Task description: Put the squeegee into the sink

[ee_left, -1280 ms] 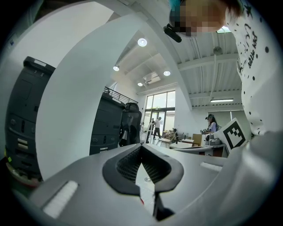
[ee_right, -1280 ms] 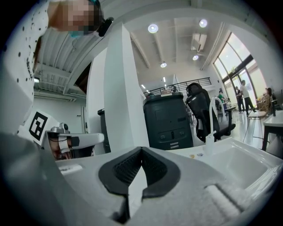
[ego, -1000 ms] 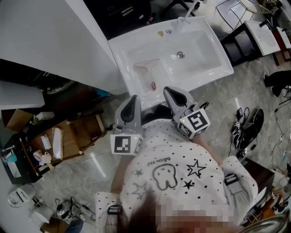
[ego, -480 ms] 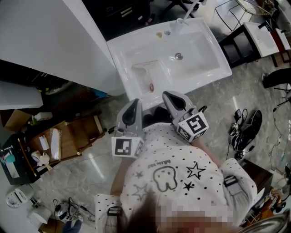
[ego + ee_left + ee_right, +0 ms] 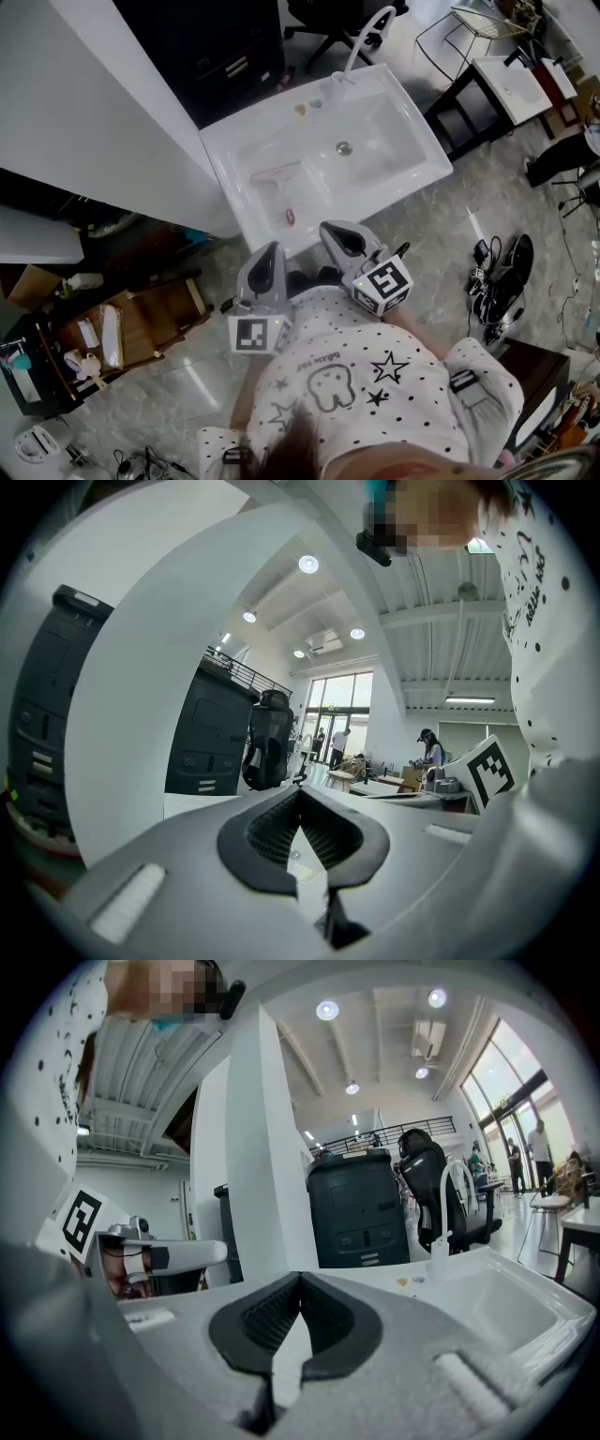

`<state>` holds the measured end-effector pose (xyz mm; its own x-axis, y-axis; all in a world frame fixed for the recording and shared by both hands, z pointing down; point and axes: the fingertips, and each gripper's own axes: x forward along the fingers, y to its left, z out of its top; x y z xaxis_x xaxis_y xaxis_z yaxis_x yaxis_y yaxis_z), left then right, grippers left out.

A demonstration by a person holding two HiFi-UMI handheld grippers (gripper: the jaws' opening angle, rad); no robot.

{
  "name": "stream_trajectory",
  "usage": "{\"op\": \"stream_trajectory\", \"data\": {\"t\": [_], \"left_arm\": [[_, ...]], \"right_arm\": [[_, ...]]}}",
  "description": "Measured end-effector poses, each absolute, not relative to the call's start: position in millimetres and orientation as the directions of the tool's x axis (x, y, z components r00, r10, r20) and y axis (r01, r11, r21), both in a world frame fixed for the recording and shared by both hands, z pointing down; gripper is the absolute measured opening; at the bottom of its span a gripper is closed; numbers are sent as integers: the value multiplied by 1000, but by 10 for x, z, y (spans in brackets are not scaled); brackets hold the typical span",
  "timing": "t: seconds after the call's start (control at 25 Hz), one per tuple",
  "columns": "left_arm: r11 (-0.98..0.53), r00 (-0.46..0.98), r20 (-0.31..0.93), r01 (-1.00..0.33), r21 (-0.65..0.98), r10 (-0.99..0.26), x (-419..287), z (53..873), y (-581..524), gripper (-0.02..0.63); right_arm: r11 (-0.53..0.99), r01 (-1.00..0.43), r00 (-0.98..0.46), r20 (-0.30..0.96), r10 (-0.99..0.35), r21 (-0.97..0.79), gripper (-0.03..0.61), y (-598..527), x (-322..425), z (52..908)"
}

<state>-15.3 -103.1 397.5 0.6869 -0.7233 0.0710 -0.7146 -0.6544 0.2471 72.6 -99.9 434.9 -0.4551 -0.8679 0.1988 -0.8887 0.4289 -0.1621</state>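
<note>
Currently, at the far left, a wooden cart (image 5: 159, 305) is sitting on the floor, well apart from the work. Right of it the left tongs (image 5: 268, 251) are hanging level in front of the person's chest. They are pressed together with nothing between them, and the left gripper view is showing their ribbed faces meeting at the tip.

Ahead of them the squeegee (image 5: 279, 187) is lying flat on the white worktop (image 5: 234, 155), beside the basin and not yet in it. Its red-marked end is pointing toward the front edge. It is showing so pale against the ceramic that I am only probably right in reading the far end as the blade.

Next right, the right tongs (image 5: 331, 230) are hovering just short of the front rim, likewise closed and empty. Beyond them the sink (image 5: 394, 120) is standing bare, its faucet (image 5: 361, 33) arching over the back. Cables (image 5: 497, 272) are trailing across the floor at the far right.

The main risk, as I am judging it, is a nudge. Tongs arriving closed would be pushing the squeegee along the slick ledge, and its near end is lying close enough to the front edge to slide off onto the floor. A pinch on the thin handle alone could also let the blade swing and slip free before it is over the basin.
</note>
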Motion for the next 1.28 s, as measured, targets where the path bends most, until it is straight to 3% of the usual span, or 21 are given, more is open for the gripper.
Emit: {"op": "stream_trajectory", "data": {"t": [0.4, 0.8, 1.04, 1.28], "left_arm": [[-726, 748, 121, -663, 185, -652, 496, 3898, -439, 0], [-782, 796, 48, -603, 158, -604, 866, 3859, 31, 2], [-875, 881, 30, -473, 101, -473, 1168, 3832, 325, 2], [-911, 914, 46, -406, 76, -404, 1030, 3915, 398, 2]], "right_arm": [[384, -906, -413, 175, -894, -178, -2, -517, 1333, 4140], [384, -913, -404, 167, -900, -138, -2, -121, 1569, 4085], [357, -920, -381, 157, -911, -162, -2, 18, 1715, 4089], [349, -925, -372, 171, -912, -149, -2, 50, 1480, 4142]]}}
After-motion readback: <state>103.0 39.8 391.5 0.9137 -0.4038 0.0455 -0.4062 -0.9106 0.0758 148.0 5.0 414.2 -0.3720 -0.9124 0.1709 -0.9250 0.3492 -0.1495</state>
